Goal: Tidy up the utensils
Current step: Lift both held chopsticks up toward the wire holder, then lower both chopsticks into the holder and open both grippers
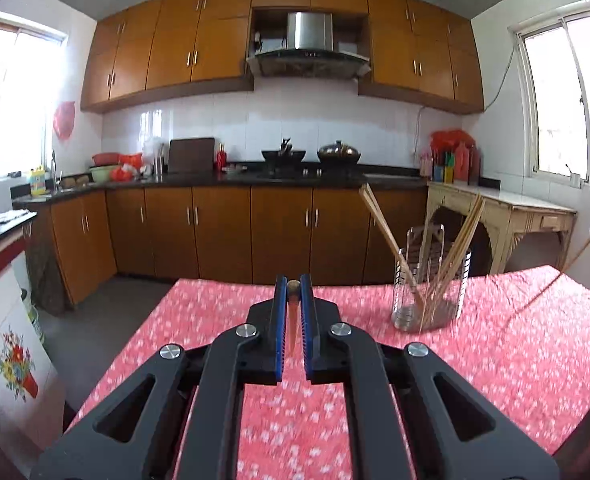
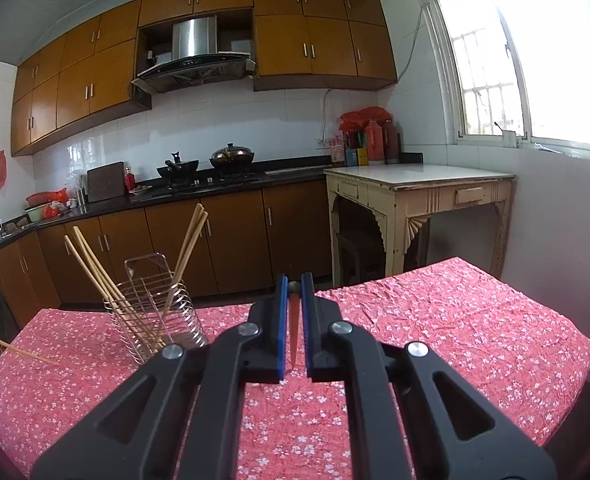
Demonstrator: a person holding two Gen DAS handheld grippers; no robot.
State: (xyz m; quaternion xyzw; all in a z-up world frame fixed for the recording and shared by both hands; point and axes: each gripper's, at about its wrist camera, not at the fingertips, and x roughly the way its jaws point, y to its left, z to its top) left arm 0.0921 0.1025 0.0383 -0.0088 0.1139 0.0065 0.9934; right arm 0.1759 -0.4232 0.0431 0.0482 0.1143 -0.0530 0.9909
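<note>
Chopstick (image 1: 293,312) foreshortened, clamped in left hand-held gripper (image 1: 293,286); right hand-held gripper (image 2: 293,286) likewise clamps chopstick.

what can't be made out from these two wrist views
- Left gripper: shut on a chopstick; only its end and a foreshortened stretch show, the rest hidden between the fingers.
- Right gripper: the same with its chopstick.
- Tablecloth, left wrist view: pattern blurred.
- Wire holder, right wrist view: base cut off by the gripper body.
- Chopstick count in the holder: overlapping, unclear.
- Person: not in view.
</note>
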